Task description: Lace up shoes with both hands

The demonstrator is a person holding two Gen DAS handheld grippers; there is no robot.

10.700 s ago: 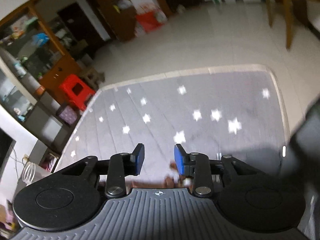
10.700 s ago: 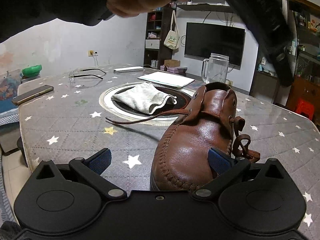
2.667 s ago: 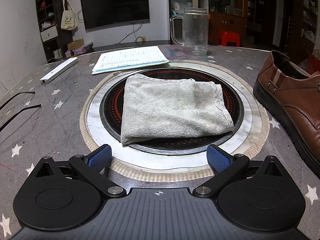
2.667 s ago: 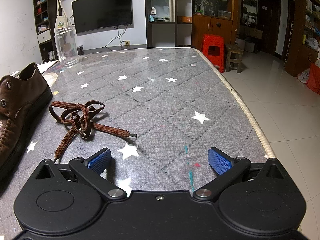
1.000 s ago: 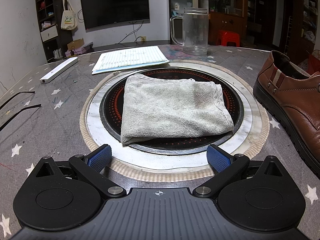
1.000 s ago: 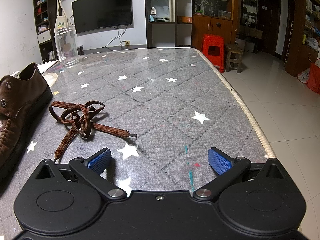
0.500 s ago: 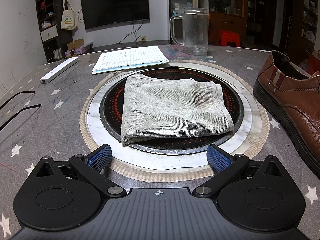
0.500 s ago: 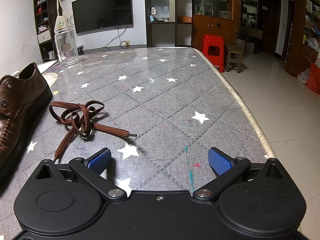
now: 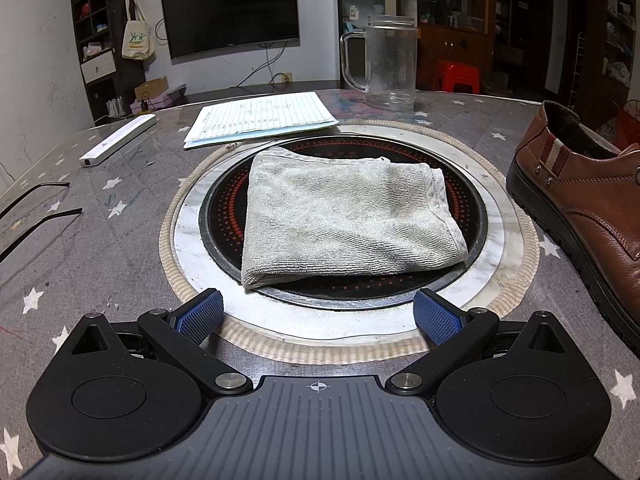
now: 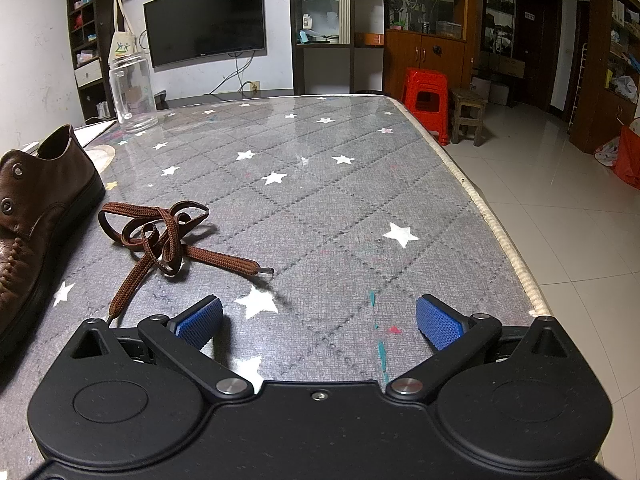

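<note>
A brown leather shoe (image 9: 588, 204) stands at the right edge of the left wrist view and shows again as the shoe (image 10: 28, 216) at the left edge of the right wrist view. Its brown lace (image 10: 160, 236) lies in a loose tangle on the grey star-patterned table, just right of the shoe. My left gripper (image 9: 318, 314) rests low on the table, open, facing a folded grey towel (image 9: 340, 212). Near the table's right edge my right gripper (image 10: 318, 322) is open and empty, with the lace's ends a little ahead and to the left.
The towel lies on a round black hotplate (image 9: 468, 208) set in the table. Behind it are a sheet of lined paper (image 9: 260, 118), a clear glass mug (image 9: 390, 64), a white bar (image 9: 118, 140) and glasses (image 9: 36, 208). The table edge (image 10: 492, 216) drops to tiled floor at right.
Nothing has moved over the last second. About ten seconds ago both grippers were held up in the air; now they rest on the table.
</note>
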